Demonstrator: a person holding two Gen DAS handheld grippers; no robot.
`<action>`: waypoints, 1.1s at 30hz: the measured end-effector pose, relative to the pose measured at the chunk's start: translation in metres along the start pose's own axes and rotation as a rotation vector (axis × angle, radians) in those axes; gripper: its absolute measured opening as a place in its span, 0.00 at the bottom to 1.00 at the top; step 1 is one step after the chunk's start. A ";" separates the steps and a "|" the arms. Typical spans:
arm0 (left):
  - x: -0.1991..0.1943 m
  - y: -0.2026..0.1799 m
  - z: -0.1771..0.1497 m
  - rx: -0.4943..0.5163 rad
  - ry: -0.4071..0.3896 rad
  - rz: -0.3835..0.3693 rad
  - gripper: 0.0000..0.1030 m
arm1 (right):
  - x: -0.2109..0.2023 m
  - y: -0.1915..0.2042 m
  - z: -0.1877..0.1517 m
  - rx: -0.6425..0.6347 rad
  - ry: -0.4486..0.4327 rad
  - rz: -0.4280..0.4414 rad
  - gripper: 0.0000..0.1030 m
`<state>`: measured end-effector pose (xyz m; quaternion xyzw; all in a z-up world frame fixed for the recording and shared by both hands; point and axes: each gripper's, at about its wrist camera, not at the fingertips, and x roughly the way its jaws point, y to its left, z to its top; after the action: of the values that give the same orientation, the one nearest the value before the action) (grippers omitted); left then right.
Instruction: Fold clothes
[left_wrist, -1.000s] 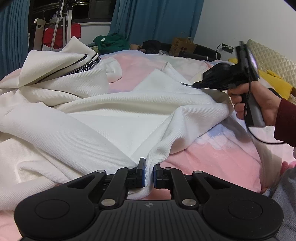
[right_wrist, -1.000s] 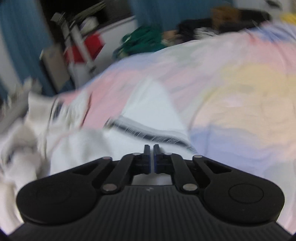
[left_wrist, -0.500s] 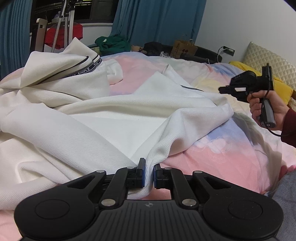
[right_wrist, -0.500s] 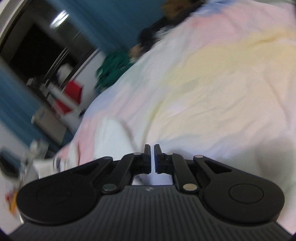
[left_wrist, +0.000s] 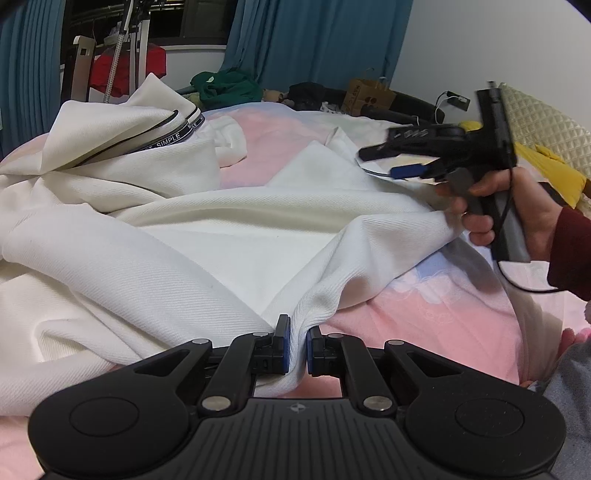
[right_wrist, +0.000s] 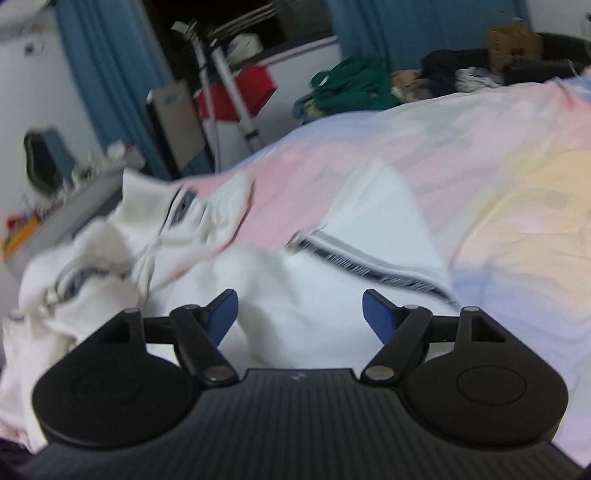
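Observation:
A white garment (left_wrist: 207, 236) with black-striped trim lies rumpled across the pink bed sheet (left_wrist: 436, 317). My left gripper (left_wrist: 297, 347) is shut on a fold of its near edge. My right gripper (right_wrist: 300, 314) is open and empty, hovering just above the garment's (right_wrist: 295, 291) right side near a striped hem (right_wrist: 373, 266). It also shows in the left wrist view (left_wrist: 399, 160), held in a hand at the right, above the cloth.
Blue curtains (left_wrist: 314, 40), a green cloth pile (left_wrist: 225, 86), a cardboard bag (left_wrist: 369, 98) and dark clothes stand beyond the bed's far edge. A quilted headboard (left_wrist: 543, 125) and yellow pillow (left_wrist: 554, 173) are at the right. A drying rack with red cloth (right_wrist: 236, 92) stands at the left.
My right gripper has opened and swung back down over the garment's right side. My left gripper has kept its hold without moving.

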<state>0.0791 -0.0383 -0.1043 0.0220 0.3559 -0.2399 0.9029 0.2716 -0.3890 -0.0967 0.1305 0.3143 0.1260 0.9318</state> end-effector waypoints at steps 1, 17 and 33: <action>0.000 0.000 0.000 0.001 -0.001 0.001 0.08 | 0.003 0.006 -0.003 -0.021 0.009 -0.014 0.74; 0.001 -0.001 -0.001 0.020 -0.001 0.007 0.08 | 0.019 0.023 -0.014 -0.060 0.011 -0.177 0.31; -0.005 -0.006 -0.002 0.084 -0.034 0.007 0.10 | -0.056 -0.101 0.008 0.534 -0.279 -0.196 0.12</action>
<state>0.0723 -0.0408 -0.1019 0.0571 0.3299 -0.2517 0.9080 0.2491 -0.5021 -0.0923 0.3557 0.2166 -0.0707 0.9064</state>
